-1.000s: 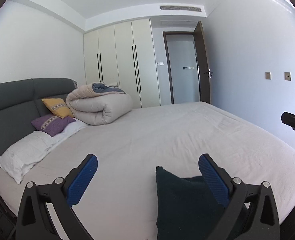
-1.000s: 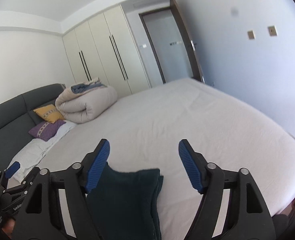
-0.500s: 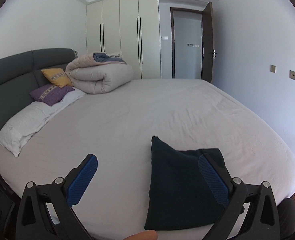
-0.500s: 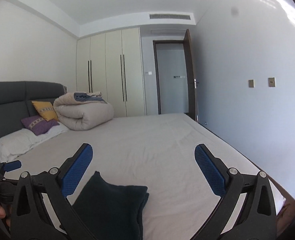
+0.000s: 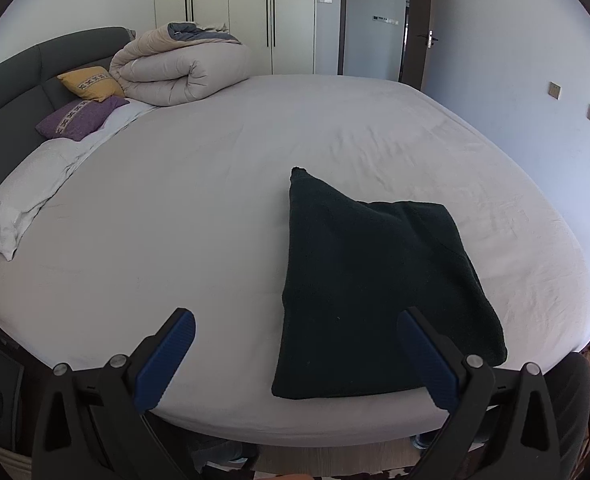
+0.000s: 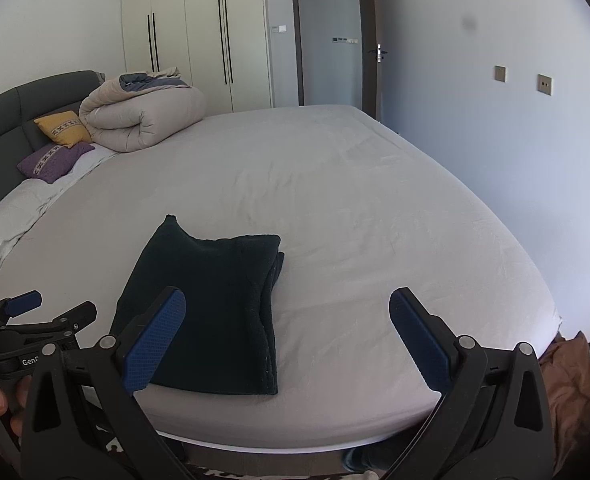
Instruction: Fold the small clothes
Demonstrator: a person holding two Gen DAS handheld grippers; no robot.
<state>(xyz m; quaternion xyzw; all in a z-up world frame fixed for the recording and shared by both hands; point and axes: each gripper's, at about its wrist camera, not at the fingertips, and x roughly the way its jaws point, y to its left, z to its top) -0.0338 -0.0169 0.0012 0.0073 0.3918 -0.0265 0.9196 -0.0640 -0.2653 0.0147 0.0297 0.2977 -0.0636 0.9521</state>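
Change: both tools have dipped toward the folded dark garment (image 5: pixel 375 292) on the bed (image 5: pixel 215 184).
Left tool (image 5: pixel 295 356): wide open, empty.
Right tool (image 6: pixel 287 336): just opened fully, empty.
Meaning: fold looks finished.

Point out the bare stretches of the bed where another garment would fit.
Free: the sheet between the dark folded garment and the white pillow, and the strip right of the garment toward the wall. Crowded: the headboard end, with rolled duvet, yellow cushion and purple cushion.

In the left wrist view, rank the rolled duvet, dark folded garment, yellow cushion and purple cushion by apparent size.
1. dark folded garment, though it lies nearest the camera
2. rolled duvet
3. purple cushion and yellow cushion: too alike to rank
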